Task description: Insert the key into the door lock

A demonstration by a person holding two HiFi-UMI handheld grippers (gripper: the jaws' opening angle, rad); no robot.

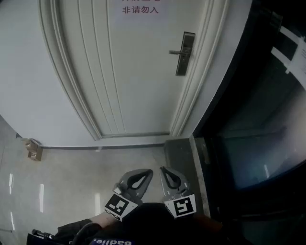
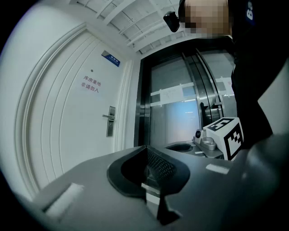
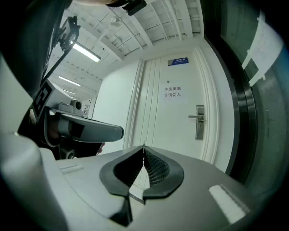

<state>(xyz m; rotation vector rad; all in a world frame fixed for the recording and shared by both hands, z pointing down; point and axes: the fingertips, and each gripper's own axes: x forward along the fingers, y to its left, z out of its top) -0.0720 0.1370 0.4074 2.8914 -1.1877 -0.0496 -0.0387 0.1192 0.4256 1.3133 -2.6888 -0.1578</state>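
Observation:
The white door (image 1: 129, 72) carries a metal lock plate with a lever handle (image 1: 184, 53), far ahead of both grippers; the lock also shows small in the left gripper view (image 2: 110, 122) and the right gripper view (image 3: 199, 122). My left gripper (image 1: 149, 171) is held low near my body, jaws shut with nothing between them (image 2: 145, 147). Beside it, my right gripper (image 1: 162, 168) is shut, and a thin metal sliver, seemingly the key (image 3: 143, 145) seen edge-on, pokes out of its tips. Both point level toward the door.
A dark metal-framed glass partition (image 1: 248, 143) stands to the right of the door. A dark floor slab (image 1: 179, 153) lies at the door's right corner. A small cardboard box (image 1: 33, 149) sits on the floor at left. A red-lettered sign (image 1: 138, 9) hangs on the door.

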